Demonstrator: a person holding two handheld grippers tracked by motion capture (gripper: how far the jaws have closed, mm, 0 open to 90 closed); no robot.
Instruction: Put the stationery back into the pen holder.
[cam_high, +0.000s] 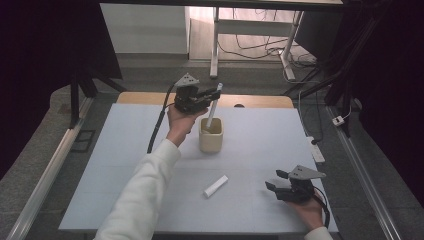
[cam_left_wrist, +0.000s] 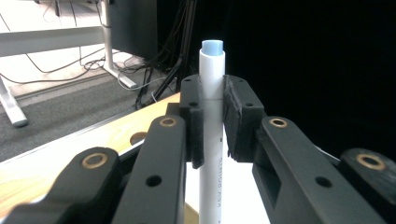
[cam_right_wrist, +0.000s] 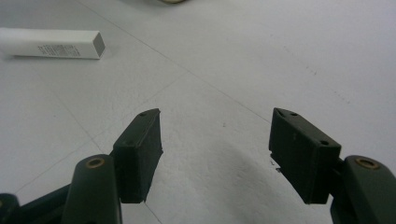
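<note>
Left gripper (cam_high: 209, 95) is clamped on a white tube (cam_high: 213, 106), whose lower end stands slanted in the cup (cam_high: 211, 136), so it looks about half stowed (release still to come). Right gripper (cam_high: 278, 180), jaws apart and holding nothing, rests on the bench (cam_high: 125, 150) well right of the cup. A second tube (cam_high: 215, 186) lies flat nearer than the cup, not yet picked up.

You look down from high above the table (cam_high: 125, 165). Your left camera sits close behind its jaws, looking level. Your right camera looks down low; both show the white box (cam_right_wrist: 51, 44).
</note>
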